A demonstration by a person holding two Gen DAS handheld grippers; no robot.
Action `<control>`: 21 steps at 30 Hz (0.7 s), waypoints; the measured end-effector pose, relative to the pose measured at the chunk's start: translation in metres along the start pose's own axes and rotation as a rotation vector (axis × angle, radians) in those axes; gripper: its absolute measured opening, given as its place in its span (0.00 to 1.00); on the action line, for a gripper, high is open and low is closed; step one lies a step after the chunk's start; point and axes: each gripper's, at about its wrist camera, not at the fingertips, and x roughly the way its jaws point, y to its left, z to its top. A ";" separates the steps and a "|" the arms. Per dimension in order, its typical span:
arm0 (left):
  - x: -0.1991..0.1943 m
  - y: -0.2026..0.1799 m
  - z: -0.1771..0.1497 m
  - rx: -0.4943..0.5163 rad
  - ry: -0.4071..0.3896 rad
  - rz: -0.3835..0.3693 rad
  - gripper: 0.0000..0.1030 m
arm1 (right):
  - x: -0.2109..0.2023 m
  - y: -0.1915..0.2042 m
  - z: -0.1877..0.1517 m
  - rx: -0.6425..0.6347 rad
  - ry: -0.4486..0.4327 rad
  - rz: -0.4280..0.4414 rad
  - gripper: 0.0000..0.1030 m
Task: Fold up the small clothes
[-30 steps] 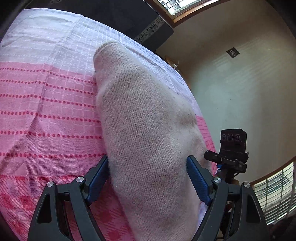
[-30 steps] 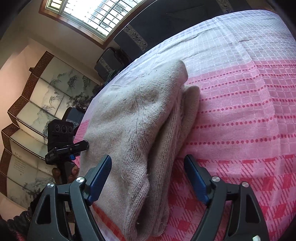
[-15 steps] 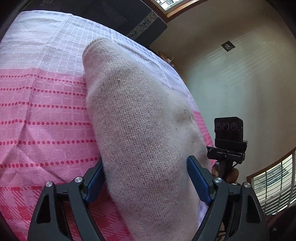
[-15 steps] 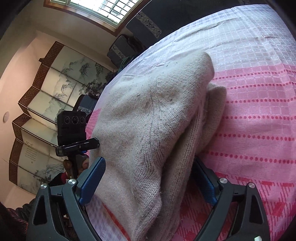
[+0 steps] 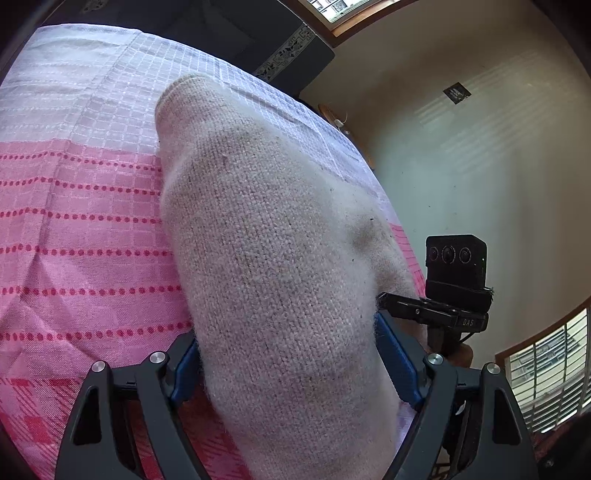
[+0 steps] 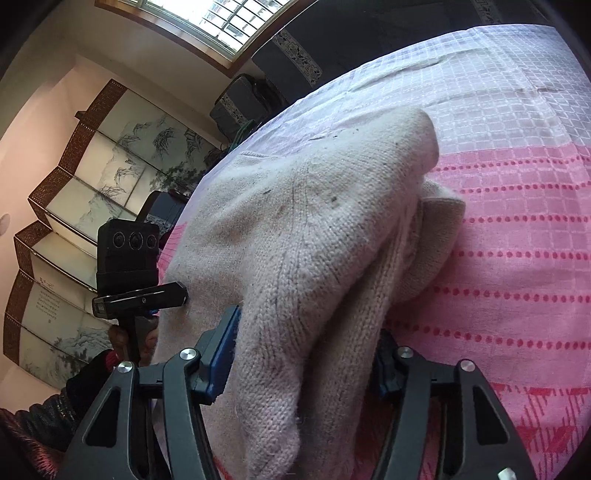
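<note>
Two tools work a folded beige knit sweater (image 5: pixel 280 258) lying on a surface draped in a pink-and-white checked cloth (image 5: pixel 81 229). In the left wrist view, the left tool (image 5: pixel 288 362) stands spread wide at the bottom of the frame, its blue pads (image 5: pixel 395 358) flanking the sweater's near end, the knit bulging between them; whether the pads press the wool cannot be told. In the right wrist view, the right tool (image 6: pixel 306 354) has just been closing, and its jaws now pinch the thick folded layers of the sweater (image 6: pixel 314 258) at lower centre, one blue pad (image 6: pixel 223 350) pressed into the knit. A gloved hand (image 6: pixel 125 343) grips the left tool's handle at the left of that frame, before a painted folding screen (image 6: pixel 85 177) and a bright window (image 6: pixel 221 26) at the top.
</note>
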 end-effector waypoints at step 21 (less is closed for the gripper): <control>0.012 0.001 0.007 -0.036 0.004 0.038 0.59 | 0.011 0.009 -0.001 0.030 -0.031 -0.021 0.55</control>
